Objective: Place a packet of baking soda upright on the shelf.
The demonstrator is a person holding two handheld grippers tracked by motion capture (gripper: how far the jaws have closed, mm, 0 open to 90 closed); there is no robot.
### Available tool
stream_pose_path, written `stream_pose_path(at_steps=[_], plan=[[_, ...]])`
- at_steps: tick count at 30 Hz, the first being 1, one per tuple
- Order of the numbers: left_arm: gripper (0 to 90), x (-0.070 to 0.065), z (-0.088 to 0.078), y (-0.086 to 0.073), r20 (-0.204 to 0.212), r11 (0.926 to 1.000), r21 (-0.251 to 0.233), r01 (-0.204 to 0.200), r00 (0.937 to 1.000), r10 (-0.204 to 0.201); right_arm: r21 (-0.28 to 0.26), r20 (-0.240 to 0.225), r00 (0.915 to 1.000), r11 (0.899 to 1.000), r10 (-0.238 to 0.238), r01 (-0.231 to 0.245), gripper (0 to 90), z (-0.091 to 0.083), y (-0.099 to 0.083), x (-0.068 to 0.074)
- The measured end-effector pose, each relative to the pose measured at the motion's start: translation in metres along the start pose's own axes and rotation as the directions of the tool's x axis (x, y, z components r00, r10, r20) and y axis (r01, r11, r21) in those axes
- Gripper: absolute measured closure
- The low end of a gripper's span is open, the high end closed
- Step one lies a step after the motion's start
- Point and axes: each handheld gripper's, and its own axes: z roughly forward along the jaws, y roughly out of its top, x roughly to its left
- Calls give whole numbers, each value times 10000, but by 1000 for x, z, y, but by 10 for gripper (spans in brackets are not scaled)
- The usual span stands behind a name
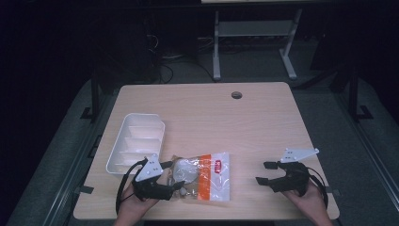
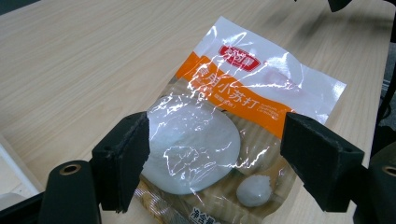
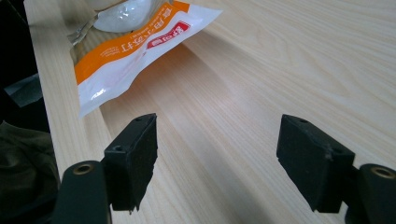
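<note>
A light wooden table (image 1: 244, 117) carries a clear plastic pouch (image 1: 203, 177) with an orange band and a red label, lying flat near the front edge, left of centre. Through its film a large white lump (image 2: 190, 147) and a smaller white ball (image 2: 253, 190) show against a tan printed backing. The left gripper (image 1: 170, 179), held in the person's left hand (image 1: 136, 207) at the front left corner, has its jaws spread wide on either side of the pouch's near end; in the left gripper view the two black pads (image 2: 122, 156) flank the large lump, and whether they touch the film cannot be told. The right gripper (image 1: 266, 173), in the right hand (image 1: 308, 197) near the front right corner, also stands with jaws apart, nothing between them but bare wood, well apart from the pouch; in the right gripper view the pouch's white sealed end (image 3: 135, 56) lies ahead toward the upper left. A white divided tray (image 1: 136, 141) sits by the left edge, just beside the left gripper. A round cable hole (image 1: 236, 95) marks the far edge of the table.
</note>
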Motion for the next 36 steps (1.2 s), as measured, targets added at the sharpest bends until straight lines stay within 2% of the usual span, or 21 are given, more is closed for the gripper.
stream_pose_path(at_steps=[8,13,29,31,33,36], plan=[[254,-1,1,0,31,10000,79,-33,10000,33,135,-160,9999,9999,-34,36,276,4,1,1],[307,-2,3,1,102,9997,198,-123,9999,121,108,-158,9998,9999,-72,74,275,4,1,2],[644,-2,12,5,98,9958,867,-312,9995,304,114,-181,9998,9999,-24,26,273,6,1,1],[696,-2,14,6,102,9930,1114,-381,9993,372,86,-201,9998,10000,8,-6,273,6,2,1],[750,-2,15,6,118,9923,1163,-433,9990,423,76,-210,9998,10000,22,-20,272,6,2,1],[796,-3,21,7,199,9861,1578,-517,9986,492,33,-148,9999,10000,66,-66,253,6,2,2]])
